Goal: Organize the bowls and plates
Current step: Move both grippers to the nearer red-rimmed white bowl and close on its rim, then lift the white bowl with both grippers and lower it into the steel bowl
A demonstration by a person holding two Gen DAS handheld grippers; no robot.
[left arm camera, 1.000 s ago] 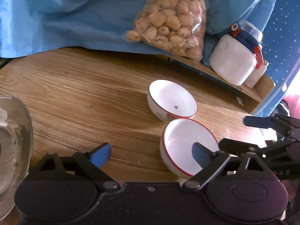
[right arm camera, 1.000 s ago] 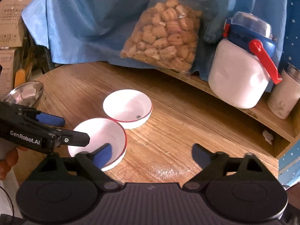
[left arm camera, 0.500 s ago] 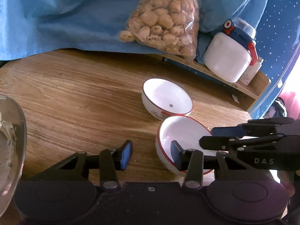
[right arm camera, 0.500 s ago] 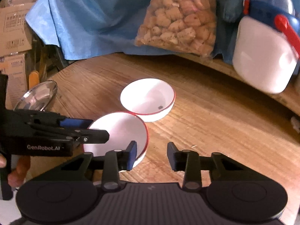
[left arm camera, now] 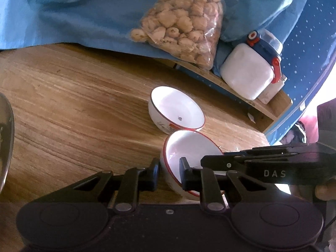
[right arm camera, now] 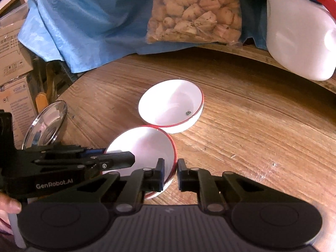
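Red-rimmed near bowl, empty: left tongs closing on its nine-o'clock rim, right tongs clamped at three o'clock.

Round wooden table under warm daylight.
Blue cloth draped behind; cardboard boxes stacked at left; dotted blue fabric and bright glare at right.

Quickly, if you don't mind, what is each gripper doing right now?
Left gripper: closing on the near bowl, its rim between the fingers.
Right gripper: shut on the same bowl's opposite rim.
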